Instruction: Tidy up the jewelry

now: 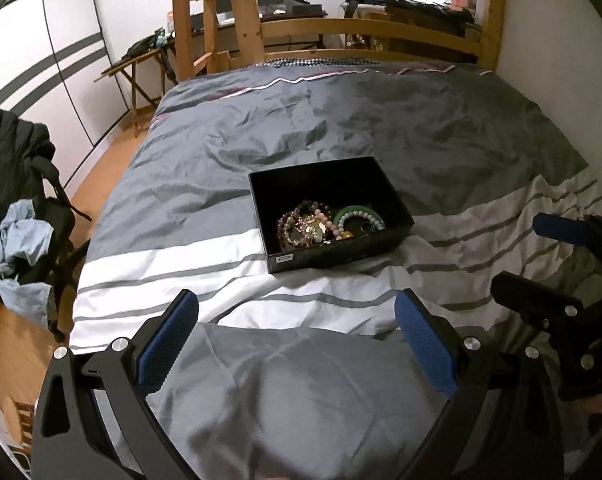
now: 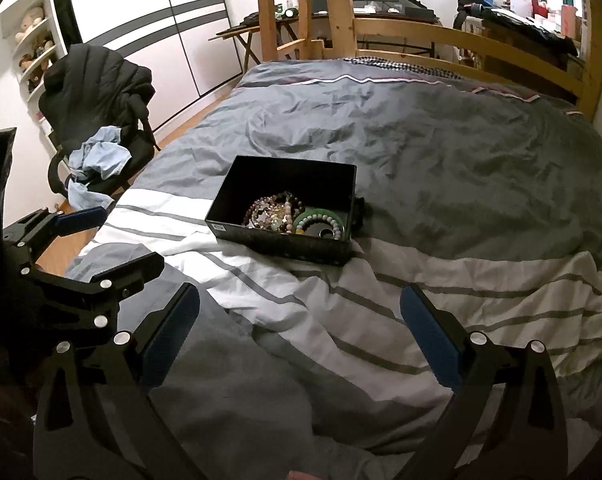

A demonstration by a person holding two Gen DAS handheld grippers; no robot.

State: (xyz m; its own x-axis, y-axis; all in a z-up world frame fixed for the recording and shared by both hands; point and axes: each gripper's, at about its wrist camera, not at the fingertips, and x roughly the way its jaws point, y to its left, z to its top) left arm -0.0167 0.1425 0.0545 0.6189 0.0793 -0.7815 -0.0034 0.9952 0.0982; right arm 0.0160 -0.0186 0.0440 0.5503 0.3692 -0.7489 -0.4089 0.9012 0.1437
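A bedroom: a bed (image 1: 301, 128) under a rumpled grey and white striped duvet, with a chair (image 2: 101, 92) heaped with clothes beside it, and a wooden footboard (image 1: 373, 28) and a desk beyond.

Nearest the cameras, both grippers hover over the near edge of the duvet. The left gripper (image 1: 297, 320) is spread wide with nothing between its blue pads. The right gripper (image 2: 301, 312) is likewise released and empty. The two sit side by side, each showing at the edge of the other's view.

Ahead of both, well apart from the pads, a black box (image 1: 329, 258) rests on the duvet where the white stripe meets the grey. The jewelry (image 1: 327, 224), beaded bracelets and a green bangle, lies heaped in the box's near end; its far end looks bare.

The bracelets appear tangled, so pinching one strand would likely drag its neighbours up too, and they could spill onto the duvet and vanish into its folds. The soft bedding gives the light box poor footing, so pressing a pad on its wall may tip or slide it. Small pieces near the bangle are too fine to identify and may slip from wide pads.
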